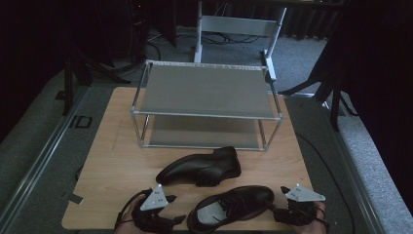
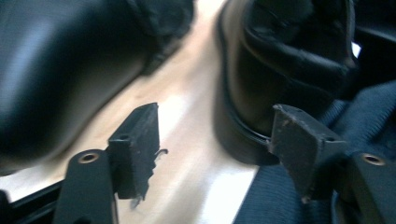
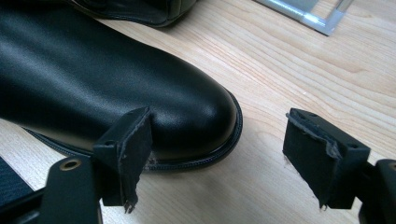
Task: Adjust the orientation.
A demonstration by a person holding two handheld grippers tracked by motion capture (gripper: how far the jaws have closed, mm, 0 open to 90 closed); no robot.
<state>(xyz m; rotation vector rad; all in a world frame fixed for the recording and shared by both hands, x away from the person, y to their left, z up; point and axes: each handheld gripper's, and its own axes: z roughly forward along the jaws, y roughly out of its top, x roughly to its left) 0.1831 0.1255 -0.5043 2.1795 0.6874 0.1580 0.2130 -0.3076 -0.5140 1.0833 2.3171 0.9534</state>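
The left gripper (image 1: 181, 220) was found wide open, with nothing between its jaws; the near shoe (image 1: 233, 206) lay just to its right, heel end nearest. The right gripper (image 1: 273, 210) was likewise wide open and empty, with that shoe's toe just to its left. The far shoe (image 1: 200, 167) lay beyond both, before the rack (image 1: 206, 115).

On the light wooden table (image 1: 107, 161), my near black leather lace-up shoe (image 1: 234, 204) lies at six o'clock of the other black leather shoe (image 1: 202, 169) (apart), the two-tier metal shoe rack (image 1: 207, 92) at twelve.
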